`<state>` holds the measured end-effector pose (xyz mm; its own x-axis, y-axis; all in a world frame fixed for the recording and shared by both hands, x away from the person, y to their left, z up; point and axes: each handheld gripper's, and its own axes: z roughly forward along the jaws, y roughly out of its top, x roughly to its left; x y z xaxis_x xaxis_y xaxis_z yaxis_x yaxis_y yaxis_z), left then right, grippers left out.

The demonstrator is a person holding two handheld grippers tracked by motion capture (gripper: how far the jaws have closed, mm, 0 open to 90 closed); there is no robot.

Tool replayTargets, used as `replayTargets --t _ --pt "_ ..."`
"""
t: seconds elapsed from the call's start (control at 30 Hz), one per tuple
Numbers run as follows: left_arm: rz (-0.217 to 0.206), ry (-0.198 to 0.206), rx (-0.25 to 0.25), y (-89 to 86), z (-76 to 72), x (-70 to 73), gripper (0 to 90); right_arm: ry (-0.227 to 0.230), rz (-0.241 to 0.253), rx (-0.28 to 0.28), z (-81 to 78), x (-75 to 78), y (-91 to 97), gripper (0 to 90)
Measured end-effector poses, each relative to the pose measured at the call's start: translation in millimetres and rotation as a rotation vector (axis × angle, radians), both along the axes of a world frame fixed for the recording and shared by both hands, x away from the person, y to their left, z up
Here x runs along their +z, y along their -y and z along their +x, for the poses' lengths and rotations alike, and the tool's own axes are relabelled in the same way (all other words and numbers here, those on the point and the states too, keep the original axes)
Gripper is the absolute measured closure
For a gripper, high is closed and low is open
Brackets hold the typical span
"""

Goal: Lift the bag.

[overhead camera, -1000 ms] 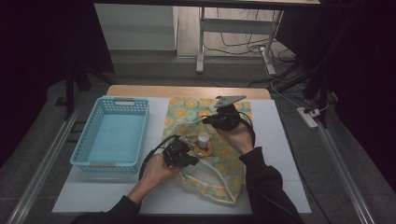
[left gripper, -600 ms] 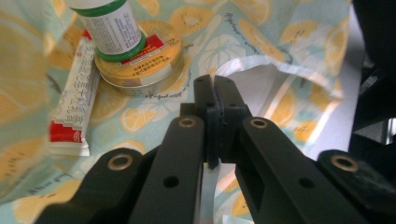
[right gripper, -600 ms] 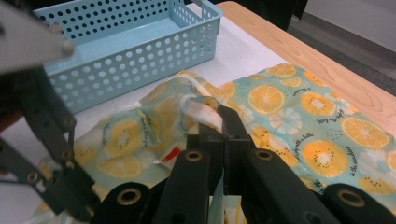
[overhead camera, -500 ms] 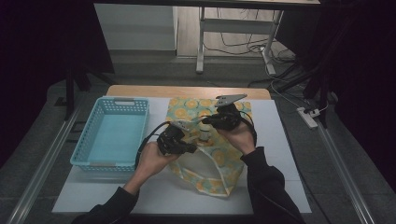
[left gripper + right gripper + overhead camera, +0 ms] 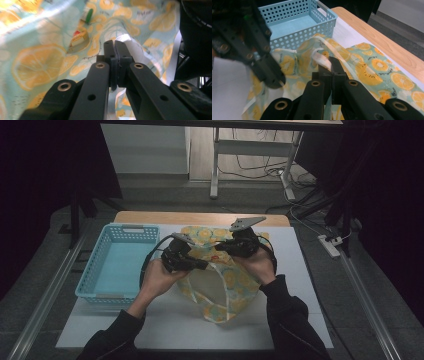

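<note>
Two grips: left gripper (image 5: 202, 265) and right gripper (image 5: 219, 247) are clamped on the yellow-and-teal lemon-print cloth bag (image 5: 227, 285).
Risk: thin fabric could be pulled free (contents spilled).
Basket: pale-blue perforated plastic basket (image 5: 95, 285), at 9 o'clock.

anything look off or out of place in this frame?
Nothing damaged or spilled. The left gripper and right gripper are each shut on an edge of the lemon-print cloth bag, holding its mouth open above the white table. A small object shows inside the bag. The blue basket sits square.
</note>
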<state>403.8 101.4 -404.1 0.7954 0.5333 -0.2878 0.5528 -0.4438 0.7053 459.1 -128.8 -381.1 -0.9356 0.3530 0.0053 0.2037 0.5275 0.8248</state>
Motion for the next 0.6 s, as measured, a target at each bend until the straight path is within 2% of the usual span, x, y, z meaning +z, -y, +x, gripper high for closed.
replayTargets --t 0.27,0.47,0.6 --pt "-0.029 0.031 0.015 -8.5 7.6 23.1 89.9 0.011 -0.012 0.011 -4.5 13.6 -2.7 89.9" --pt "-0.037 0.063 0.026 -11.2 12.6 42.5 89.9 0.017 -0.005 0.017 -6.1 24.3 -2.7 89.9" --pt "-0.057 0.082 0.030 -13.6 15.9 55.5 89.9 0.019 0.003 0.021 -7.1 32.4 -4.0 89.9"
